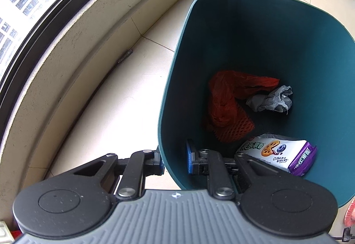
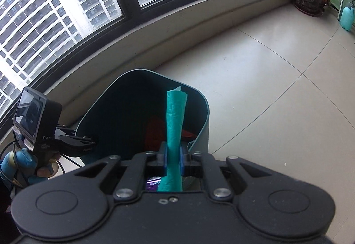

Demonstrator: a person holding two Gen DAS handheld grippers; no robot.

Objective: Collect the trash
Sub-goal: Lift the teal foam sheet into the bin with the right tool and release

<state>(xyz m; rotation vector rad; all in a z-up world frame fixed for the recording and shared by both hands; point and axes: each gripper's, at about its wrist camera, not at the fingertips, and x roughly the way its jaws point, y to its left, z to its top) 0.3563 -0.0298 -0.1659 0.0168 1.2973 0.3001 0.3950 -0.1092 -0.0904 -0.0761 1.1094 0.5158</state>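
A dark teal bin [image 1: 266, 28] stands on the floor holding red netting [image 1: 224, 108], crumpled grey paper [image 1: 270, 99] and a snack packet [image 1: 279, 153].

Snack packet [image 1: 277, 155] in teal bin [image 1: 310, 66]: white-and-purple wrapper, large green Chinese characters on white face, white ones on purple end; small line starts "0", rest illegible. Camera unit [image 2: 36, 119] on left gripper: partial letters "DAS", smaller print unreadable.

Bin [image 1: 266, 44] mouth stands open; left tongs [image 1: 175, 158] straddle its rim.
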